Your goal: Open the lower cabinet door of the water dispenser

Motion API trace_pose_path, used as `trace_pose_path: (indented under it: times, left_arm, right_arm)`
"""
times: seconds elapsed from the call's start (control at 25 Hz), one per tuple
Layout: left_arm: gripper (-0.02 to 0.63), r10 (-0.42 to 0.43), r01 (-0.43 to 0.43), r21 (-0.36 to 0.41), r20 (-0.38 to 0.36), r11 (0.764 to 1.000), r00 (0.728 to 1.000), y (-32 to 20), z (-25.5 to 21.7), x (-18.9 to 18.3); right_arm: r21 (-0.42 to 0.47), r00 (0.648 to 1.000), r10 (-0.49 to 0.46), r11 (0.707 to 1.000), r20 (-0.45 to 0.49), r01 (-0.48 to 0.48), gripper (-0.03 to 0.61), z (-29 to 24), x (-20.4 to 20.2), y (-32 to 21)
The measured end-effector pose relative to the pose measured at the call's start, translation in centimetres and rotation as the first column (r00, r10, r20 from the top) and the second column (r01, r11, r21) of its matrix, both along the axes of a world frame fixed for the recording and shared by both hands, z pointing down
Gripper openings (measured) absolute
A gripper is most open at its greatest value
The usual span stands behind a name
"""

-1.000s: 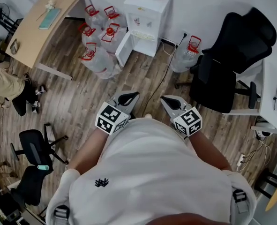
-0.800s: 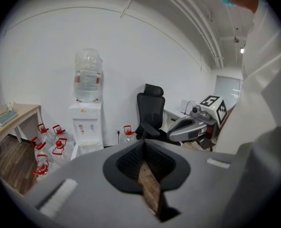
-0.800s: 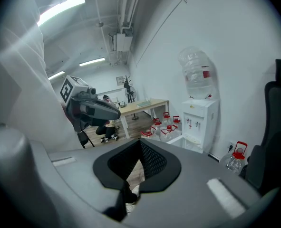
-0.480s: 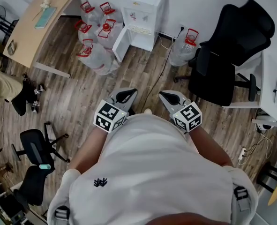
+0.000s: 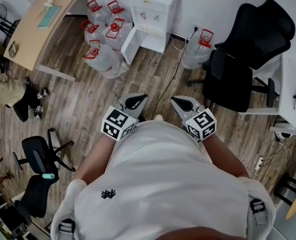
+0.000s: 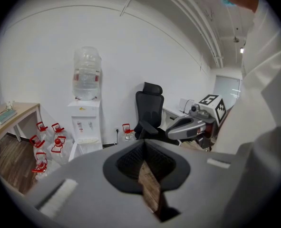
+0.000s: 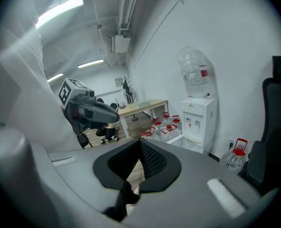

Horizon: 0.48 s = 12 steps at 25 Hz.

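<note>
We stand well back from the water dispenser [image 5: 155, 11]; its lower cabinet door [image 5: 129, 48] already hangs open (job seemingly done); our left gripper [image 5: 136, 101] and right gripper [image 5: 180, 103] are both closed, empty.

Water dispenser [image 5: 155, 9] far off, lower cabinet door [image 5: 129, 46] swung open; left gripper [image 5: 136, 101], right gripper [image 5: 181, 103] near torso.
</note>
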<state>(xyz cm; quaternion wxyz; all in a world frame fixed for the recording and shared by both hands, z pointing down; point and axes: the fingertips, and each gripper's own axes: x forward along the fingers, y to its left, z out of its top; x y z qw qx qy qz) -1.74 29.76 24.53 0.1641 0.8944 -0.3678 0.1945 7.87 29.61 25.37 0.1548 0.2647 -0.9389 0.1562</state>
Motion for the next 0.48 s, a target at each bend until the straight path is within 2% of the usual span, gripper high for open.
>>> trace_pose_path:
  times: [0.48]
  left_arm:
    - [0.054, -0.015, 0.015, -0.016, -0.009, 1.000, 1.000, -0.99, 0.61, -0.46]
  right_arm:
    - [-0.002, 1.000, -0.016, 1.000, -0.006, 0.016, 0.000, 0.57, -0.70, -0.80]
